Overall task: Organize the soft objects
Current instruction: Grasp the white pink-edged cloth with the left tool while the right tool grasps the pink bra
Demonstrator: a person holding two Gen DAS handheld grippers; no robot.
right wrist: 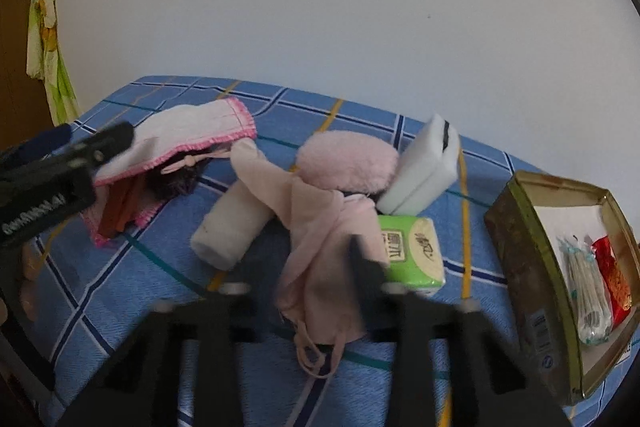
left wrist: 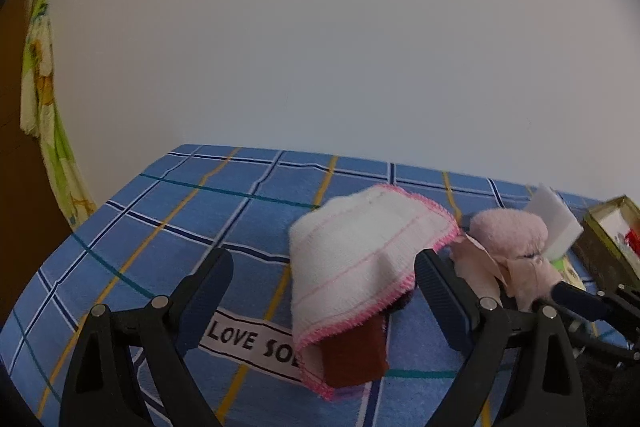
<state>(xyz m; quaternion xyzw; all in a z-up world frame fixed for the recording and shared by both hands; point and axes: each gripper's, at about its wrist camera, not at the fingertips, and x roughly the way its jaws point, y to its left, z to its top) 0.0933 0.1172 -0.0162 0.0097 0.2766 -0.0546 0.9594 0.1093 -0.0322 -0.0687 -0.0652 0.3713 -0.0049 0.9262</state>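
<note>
Task status: early. Judging from the layout, the soft objects lie loose on the blue plaid bedspread (right wrist: 120, 307), and the open rectangular metal tin (right wrist: 516, 239) to the right of the right gripper holds only a few small packets, none of them soft goods. Whether the tin is the intended container cannot be told.

Left gripper (left wrist: 324, 283): released, jaws spread wide. The white cloth with pink stitched edging (left wrist: 352, 259) lies between and just ahead of the jaws, draped over a reddish-brown piece (left wrist: 356, 355). No contact is evident.

Right gripper (right wrist: 304, 267): its fingers are blurred; whether it is open or closed cannot be told. The pale pink fabric pouch with strings (right wrist: 320, 247) lies directly between the fingers. Just beyond sit the fluffy pink puff (right wrist: 348, 163), white rolled cloth (right wrist: 232, 227), white sponge block (right wrist: 424, 171) and green tissue pack (right wrist: 412, 251).
</note>
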